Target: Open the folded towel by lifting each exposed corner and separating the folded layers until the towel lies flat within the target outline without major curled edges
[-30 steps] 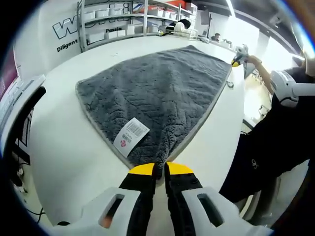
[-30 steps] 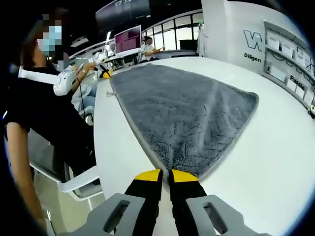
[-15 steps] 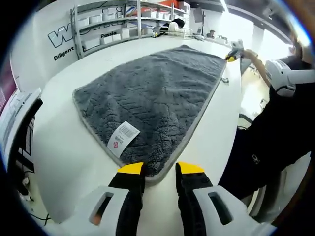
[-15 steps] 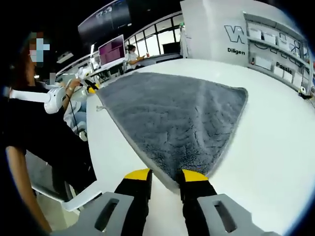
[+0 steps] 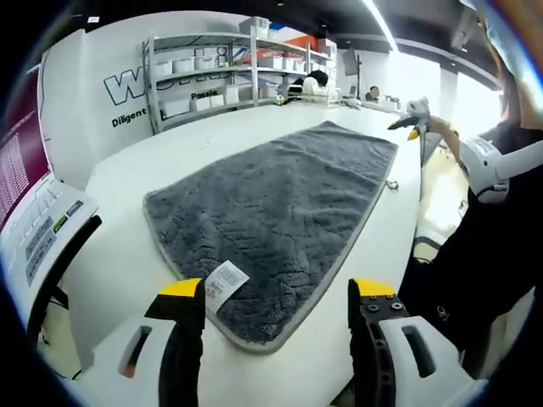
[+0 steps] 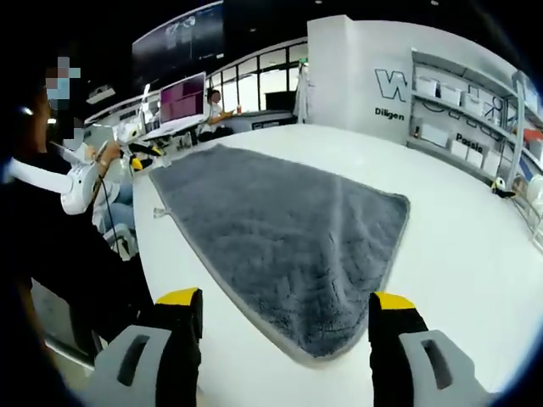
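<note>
Change: both grippers have let go of the towel corners they pinched a second ago, and their jaws have spread wide and drawn back off the cloth.
Left gripper [image 5: 277, 298]: jaws wide apart, holding nothing; the towel's near corner lies between the yellow tips, touching neither.
Right gripper [image 6: 286, 309]: jaws equally wide apart and empty, the opposite near corner lying between them.
Towel: the grey towel [image 5: 276, 205] lies spread in a single layer on the white table [image 5: 119, 254], its pale trimmed edges flat; a low crease runs lengthwise in the right gripper view [image 6: 280, 229].
Label: a white barcode tag [image 5: 225, 280] rests on the towel just beside the left gripper's left jaw.
Edges: the towel's long side runs close to the table edge nearest the person [image 5: 484, 246]; a small hanging loop [image 5: 391, 183] pokes out from that side.
Open room: bare tabletop stretches beyond the far long side toward the shelving [image 5: 212, 72].
Target outline: cannot be made out on the table.
</note>
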Demonstrator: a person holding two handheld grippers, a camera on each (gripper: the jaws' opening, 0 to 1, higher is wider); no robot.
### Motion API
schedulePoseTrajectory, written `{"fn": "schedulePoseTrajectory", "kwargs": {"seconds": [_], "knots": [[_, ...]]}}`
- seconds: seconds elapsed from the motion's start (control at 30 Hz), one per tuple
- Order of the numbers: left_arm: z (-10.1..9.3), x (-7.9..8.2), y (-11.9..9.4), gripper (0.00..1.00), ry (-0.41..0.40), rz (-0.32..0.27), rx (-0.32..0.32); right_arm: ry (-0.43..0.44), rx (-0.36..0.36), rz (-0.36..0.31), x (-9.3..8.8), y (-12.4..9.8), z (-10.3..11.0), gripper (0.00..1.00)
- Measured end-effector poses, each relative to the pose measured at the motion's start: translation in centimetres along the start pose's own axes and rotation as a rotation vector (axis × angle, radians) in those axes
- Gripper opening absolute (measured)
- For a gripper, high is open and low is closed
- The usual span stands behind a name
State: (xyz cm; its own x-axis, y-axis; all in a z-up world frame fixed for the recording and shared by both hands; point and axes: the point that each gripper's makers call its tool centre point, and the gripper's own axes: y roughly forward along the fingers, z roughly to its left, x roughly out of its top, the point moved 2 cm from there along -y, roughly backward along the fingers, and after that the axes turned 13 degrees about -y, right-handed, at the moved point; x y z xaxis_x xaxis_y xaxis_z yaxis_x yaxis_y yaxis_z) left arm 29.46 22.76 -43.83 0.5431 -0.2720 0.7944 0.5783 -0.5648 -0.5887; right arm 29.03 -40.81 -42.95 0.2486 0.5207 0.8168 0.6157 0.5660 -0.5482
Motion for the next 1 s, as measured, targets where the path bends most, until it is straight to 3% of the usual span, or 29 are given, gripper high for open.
{"fn": "schedulePoseTrajectory", "kwargs": {"seconds": [0.13, 0.33, 0.5, 0.83, 1.0], "knots": [[-0.2, 0.7, 0.5, 0.83, 0.000, -0.022, 0.016, -0.024, -0.051, -0.009, 1.3, 0.3, -0.3, 0.98], [-0.6, 1.7, 1.1, 0.90, 0.006, -0.055, 0.027, -0.034, -0.061, -0.031, 2.8, 1.2, 0.3, 0.99], [-0.6, 2.8, 1.8, 0.99, -0.007, -0.097, 0.032, -0.040, -0.083, -0.027, 3.1, 1.9, -0.3, 0.99], [-0.1, 3.4, 3.3, 0.99, 0.004, -0.100, 0.050, -0.002, -0.093, -0.012, 1.8, 3.4, -2.4, 0.99], [0.1, 3.3, 3.5, 0.99, 0.012, -0.094, 0.057, 0.006, -0.118, -0.034, 2.2, 3.6, -4.0, 0.99]]}}
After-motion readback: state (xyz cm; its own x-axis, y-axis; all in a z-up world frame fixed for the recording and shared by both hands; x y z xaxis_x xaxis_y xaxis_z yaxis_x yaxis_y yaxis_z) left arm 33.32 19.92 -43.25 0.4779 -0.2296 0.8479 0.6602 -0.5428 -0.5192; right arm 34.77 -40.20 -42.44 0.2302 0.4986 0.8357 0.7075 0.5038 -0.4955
